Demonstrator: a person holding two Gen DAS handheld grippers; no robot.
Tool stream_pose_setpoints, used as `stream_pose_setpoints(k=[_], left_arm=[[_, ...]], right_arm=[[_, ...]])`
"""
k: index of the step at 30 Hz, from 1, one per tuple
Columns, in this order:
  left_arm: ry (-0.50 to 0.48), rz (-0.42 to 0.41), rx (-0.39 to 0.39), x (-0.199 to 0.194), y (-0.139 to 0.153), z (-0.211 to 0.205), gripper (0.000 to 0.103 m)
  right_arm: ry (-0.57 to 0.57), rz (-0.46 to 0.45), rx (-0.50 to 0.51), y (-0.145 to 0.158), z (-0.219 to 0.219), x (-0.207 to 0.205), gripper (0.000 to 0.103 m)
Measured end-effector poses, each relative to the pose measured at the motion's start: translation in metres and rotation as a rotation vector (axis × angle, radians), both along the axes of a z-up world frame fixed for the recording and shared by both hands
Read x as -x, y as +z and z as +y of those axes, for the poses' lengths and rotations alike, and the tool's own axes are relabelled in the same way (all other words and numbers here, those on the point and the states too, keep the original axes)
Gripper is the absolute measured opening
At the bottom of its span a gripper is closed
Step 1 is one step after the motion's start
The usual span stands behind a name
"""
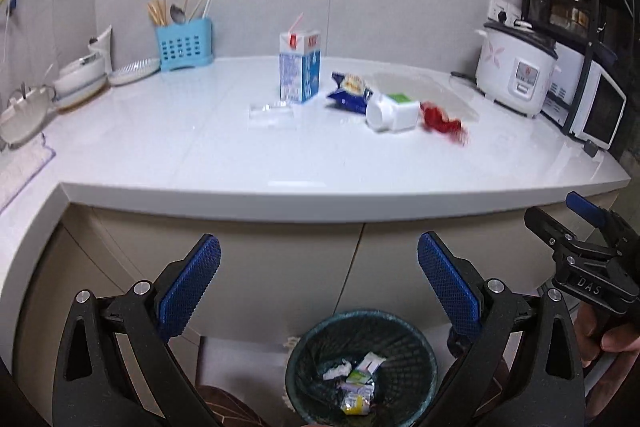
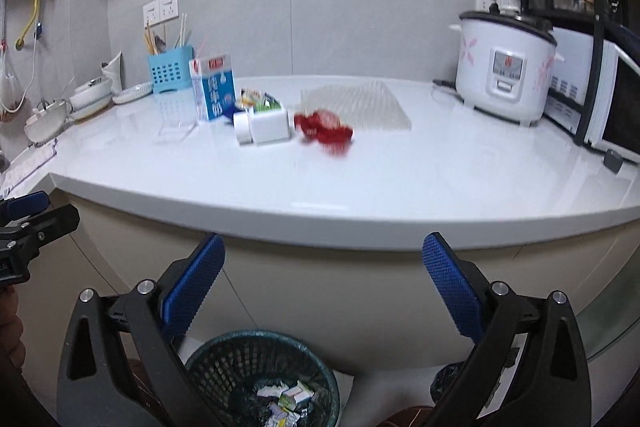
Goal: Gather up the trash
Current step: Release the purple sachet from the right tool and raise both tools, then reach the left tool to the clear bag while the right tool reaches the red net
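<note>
Both the left gripper [image 1: 319,281] and right gripper [image 2: 324,281] are hanging released and empty above the bin [image 1: 416,355], while the red wrapper [image 2: 324,131] is lying upper centre, nearer the right.

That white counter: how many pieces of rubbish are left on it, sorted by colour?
Blue-and-white: 2, the upright milk carton with a straw and the crumpled blue snack wrapper
White: 1, the tipped plastic bottle with a green label
Red: 1, the crinkled wrapper
Clear: 1, the plastic film
Total: 5
</note>
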State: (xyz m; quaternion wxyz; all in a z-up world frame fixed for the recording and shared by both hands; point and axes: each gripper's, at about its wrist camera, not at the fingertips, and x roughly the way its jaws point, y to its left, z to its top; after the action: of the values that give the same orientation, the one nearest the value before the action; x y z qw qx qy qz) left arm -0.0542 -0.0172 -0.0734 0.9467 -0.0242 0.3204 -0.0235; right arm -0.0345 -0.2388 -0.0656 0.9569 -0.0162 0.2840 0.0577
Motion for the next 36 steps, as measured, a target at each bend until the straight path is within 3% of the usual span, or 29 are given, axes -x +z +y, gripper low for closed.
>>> stream_pose_setpoints(k=[7, 16, 25, 36], left_arm=[[-0.010, -0.053, -0.021, -0.016, 0.040, -0.007, 0.097], [0.001, -0.045, -0.028, -0.052, 0.052, -0.005, 0.097], [0.037, 0.014, -0.001, -0.102, 0.033, 0.019, 0.097], [0.071, 0.109, -0.002, -0.191, -0.001, 0.042, 0.097]], right_arm=[[-0.001, -0.045, 0.009, 0.045, -0.001, -0.019, 0.095], [-0.015, -0.056, 0.030, 0.067, 0.003, -0.056, 0.095], [-0.011, -0.013, 0.029, 0.047, 0.004, -0.102, 0.095], [-0.001, 0.054, 0.056, 0.020, 0.013, -0.175, 0.095]])
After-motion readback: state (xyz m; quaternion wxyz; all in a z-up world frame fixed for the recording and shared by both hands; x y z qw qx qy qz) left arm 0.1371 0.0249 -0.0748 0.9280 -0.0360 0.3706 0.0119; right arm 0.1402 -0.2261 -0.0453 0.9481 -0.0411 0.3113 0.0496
